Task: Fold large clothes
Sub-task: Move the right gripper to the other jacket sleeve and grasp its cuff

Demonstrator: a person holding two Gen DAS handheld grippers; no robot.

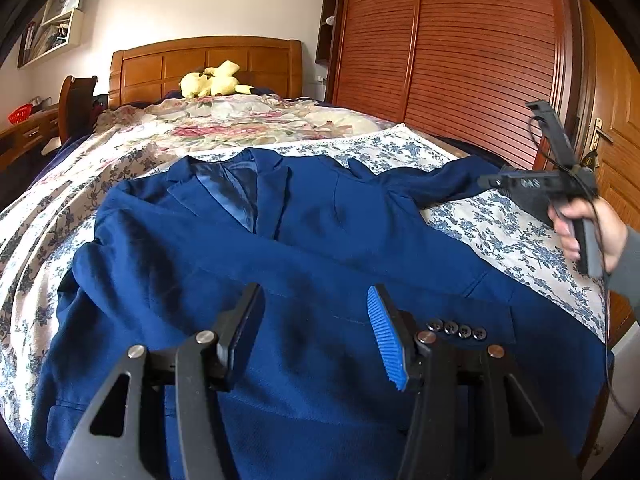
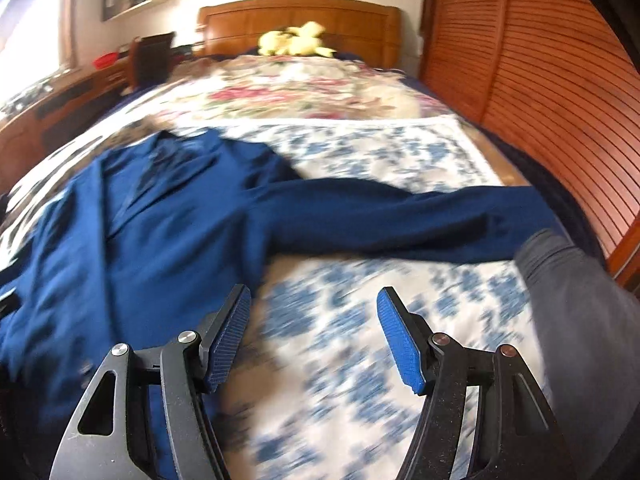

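Early folding step, judged: blue jacket [image 1: 304,248] spread flat on bed [image 2: 360,152], directly under left gripper [image 1: 316,332], half open, empty. Right gripper [image 2: 314,336] wide, empty; outstretched sleeve [image 2: 400,220] just ahead. Next: pinch sleeve, fold inward.

Open right tongs [image 2: 314,334] above blue jacket [image 2: 132,240], bedspread [image 2: 360,352]

Each claw is black, with angular cut-out arms joined by round silver screws, and its fingers [image 1: 386,332] carry ribbed blue pads. The right claw [image 1: 490,181] has a black pistol handle trailing a thin black cable. The person's hand [image 1: 588,232] emerges from a grey sleeve [image 2: 576,292].
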